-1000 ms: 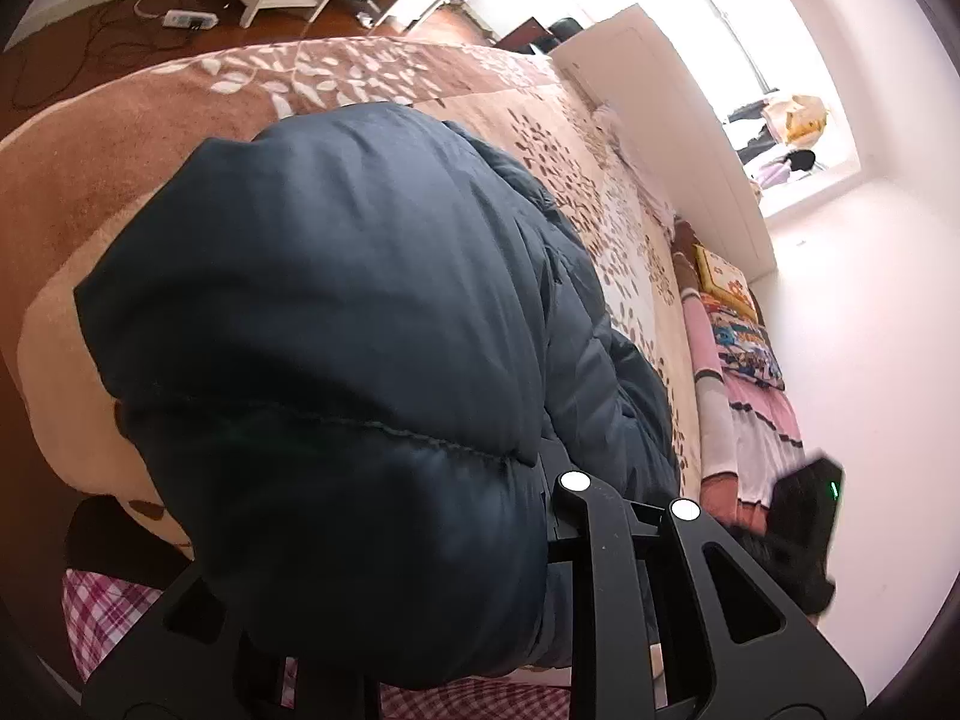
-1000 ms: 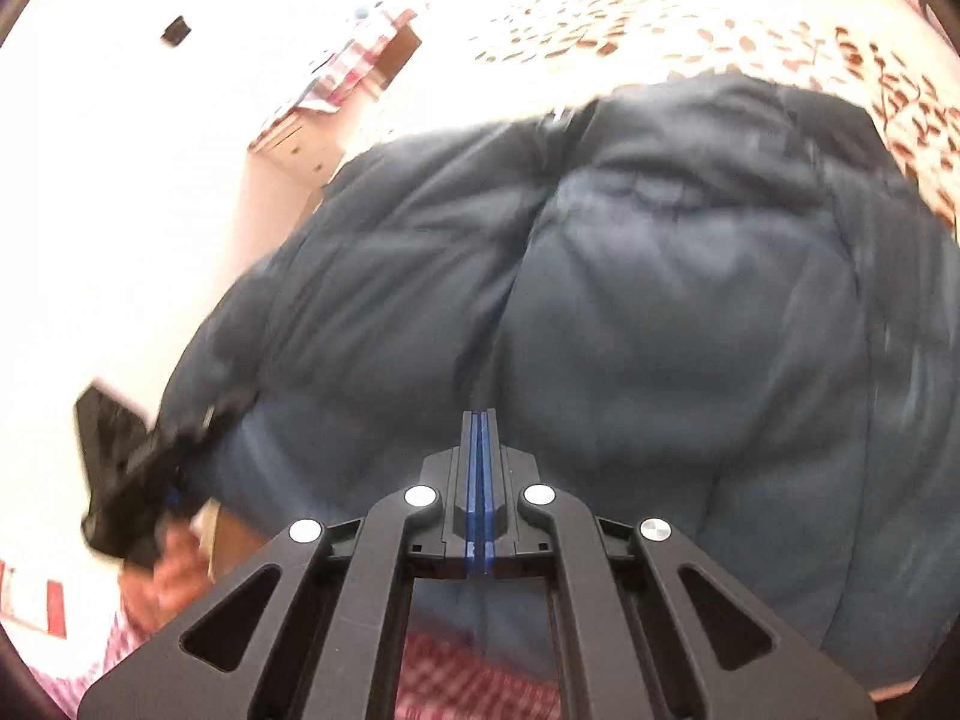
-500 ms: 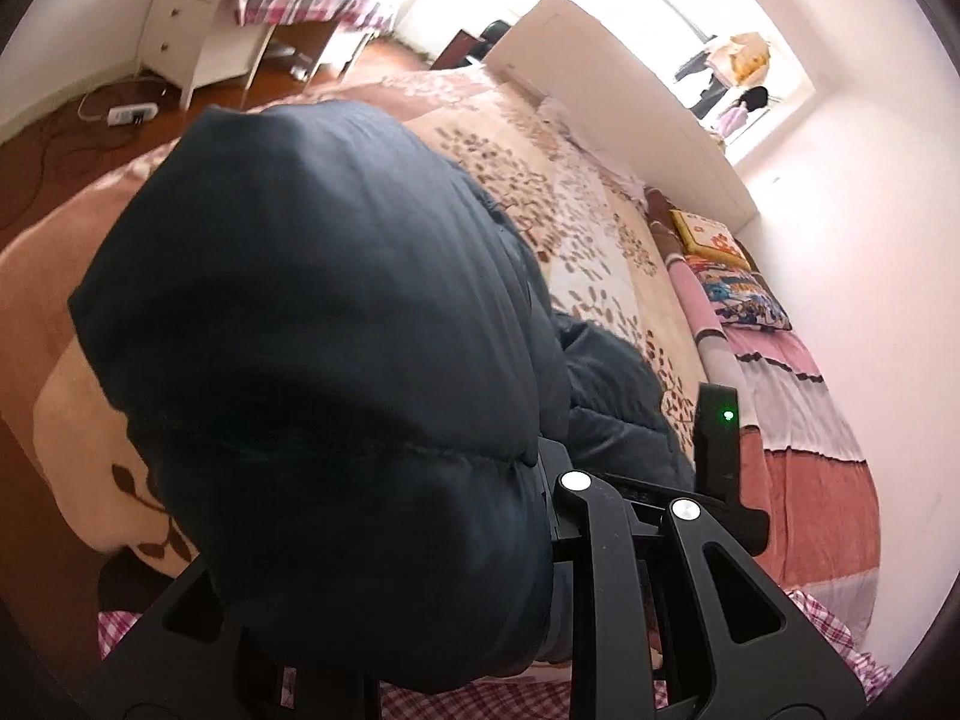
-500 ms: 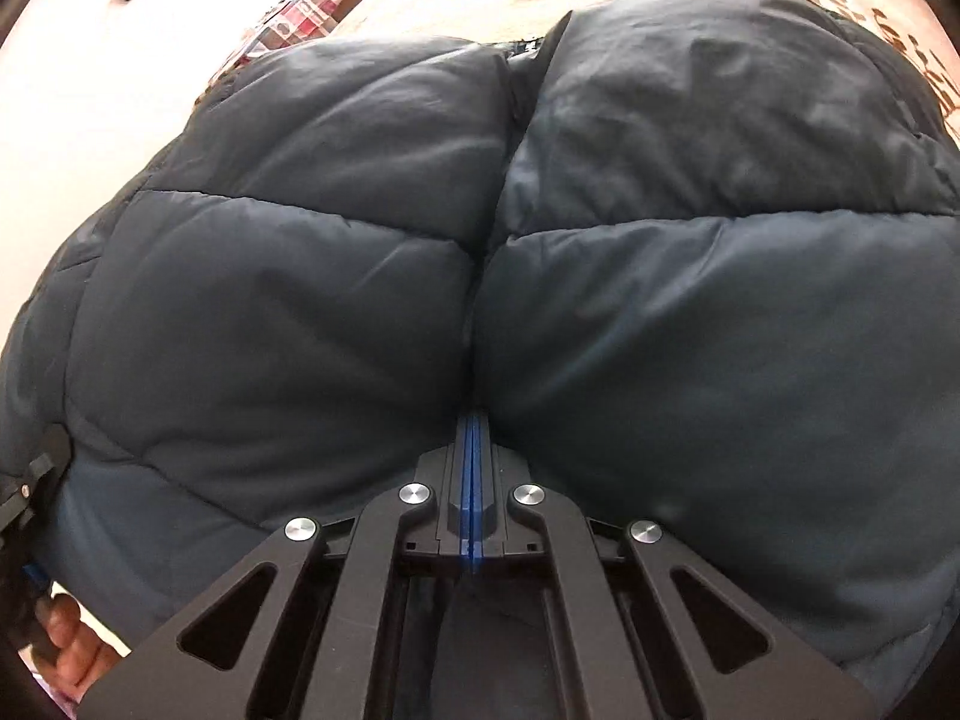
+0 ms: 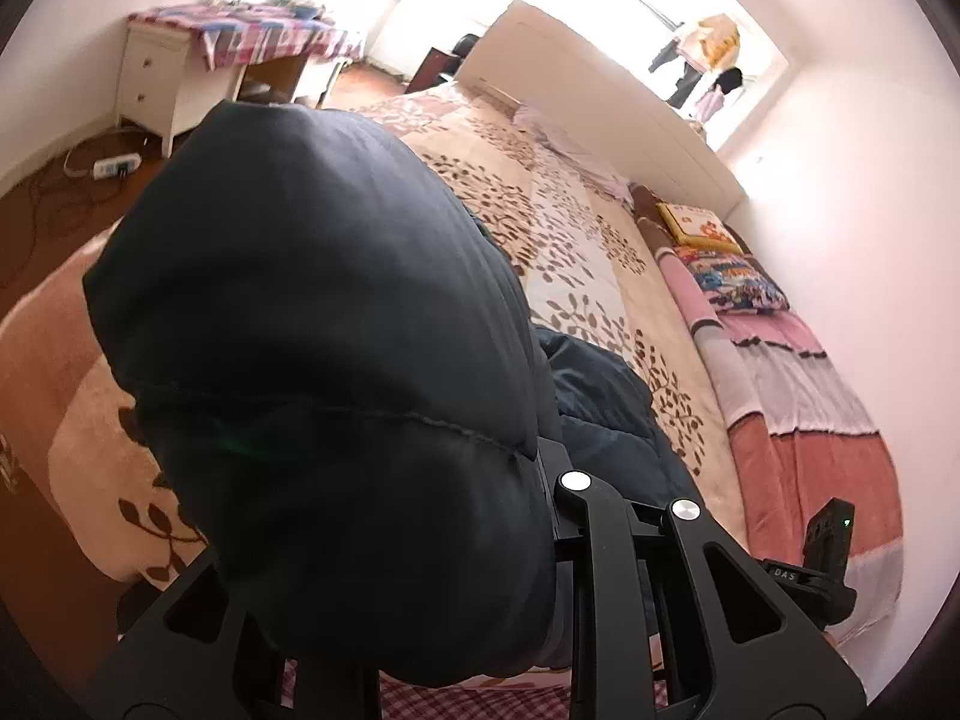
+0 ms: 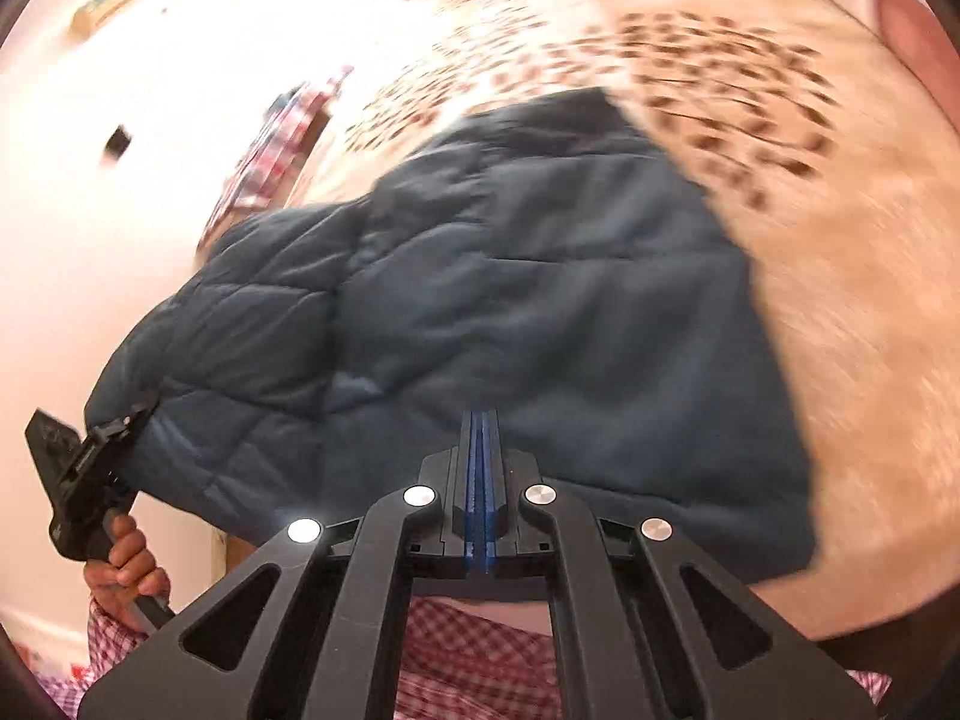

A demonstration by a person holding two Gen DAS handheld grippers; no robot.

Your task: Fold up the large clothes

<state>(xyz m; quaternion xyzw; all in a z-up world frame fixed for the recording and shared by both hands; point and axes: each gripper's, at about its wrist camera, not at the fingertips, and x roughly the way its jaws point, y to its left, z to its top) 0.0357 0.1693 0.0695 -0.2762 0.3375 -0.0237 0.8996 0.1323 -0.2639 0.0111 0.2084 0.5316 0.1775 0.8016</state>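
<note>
A dark navy puffer jacket [image 5: 312,372] bulges up in front of the left wrist camera and hides one finger. My left gripper [image 5: 480,468] is shut on its edge and holds that part above the bed. In the right wrist view the jacket [image 6: 510,312] lies spread on the blanket, and the left gripper [image 6: 129,420] pinches its near-left corner. My right gripper [image 6: 478,420] hovers over the jacket's near edge, its blue pads [image 6: 489,480] pressed together, just starting to part, with nothing visible between them. Its black body [image 5: 828,546] shows low on the right in the left wrist view.
The bed carries a cream and brown leaf-print blanket [image 5: 576,252], a pink striped cover [image 5: 798,396] and pillows [image 5: 726,270] by the white headboard [image 5: 600,90]. A white nightstand [image 5: 150,84] and a power strip [image 5: 114,165] stand on the floor at left. A hand [image 6: 120,564] grips the left tool.
The left gripper rose and rolled with the jacket bunched in it. The right gripper drew back from close against the jacket, which now shows spread on the bed.
</note>
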